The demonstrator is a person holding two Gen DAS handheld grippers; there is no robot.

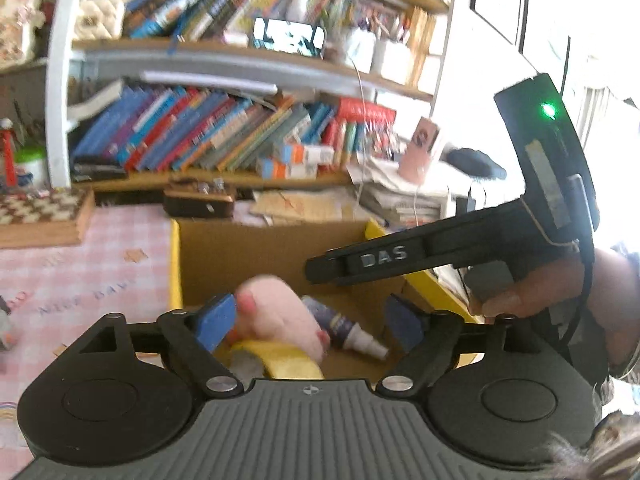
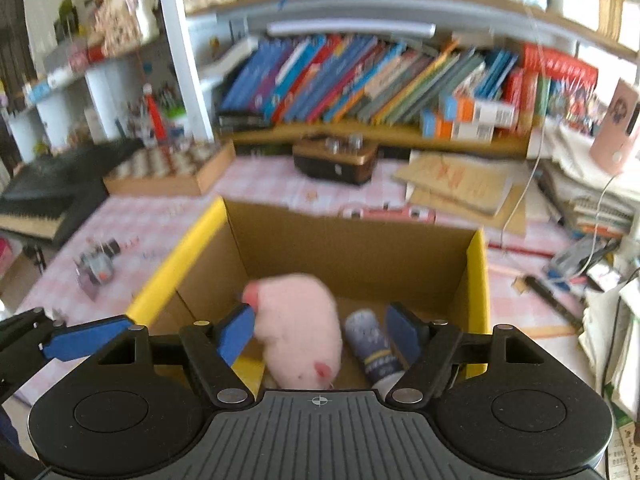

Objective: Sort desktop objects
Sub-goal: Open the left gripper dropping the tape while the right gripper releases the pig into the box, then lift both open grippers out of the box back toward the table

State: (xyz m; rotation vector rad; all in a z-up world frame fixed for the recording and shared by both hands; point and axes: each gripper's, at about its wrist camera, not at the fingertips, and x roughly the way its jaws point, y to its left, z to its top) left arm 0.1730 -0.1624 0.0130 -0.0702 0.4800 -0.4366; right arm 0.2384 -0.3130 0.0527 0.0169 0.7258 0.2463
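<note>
Hovering over the cardboard box [image 2: 352,248], both the left gripper [image 1: 312,320] and right gripper [image 2: 324,334] have fingers spread; a pink plush toy [image 2: 298,328] lies loose inside.

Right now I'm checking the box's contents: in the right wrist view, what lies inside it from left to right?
Yellow roll of tape → fluffy pink plush toy → small dark-blue spray bottle with a white cap, all inside the yellow-edged cardboard box.

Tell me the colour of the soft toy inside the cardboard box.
Pale pink soft toy with darker pink spots; right wrist view shows it best.
</note>
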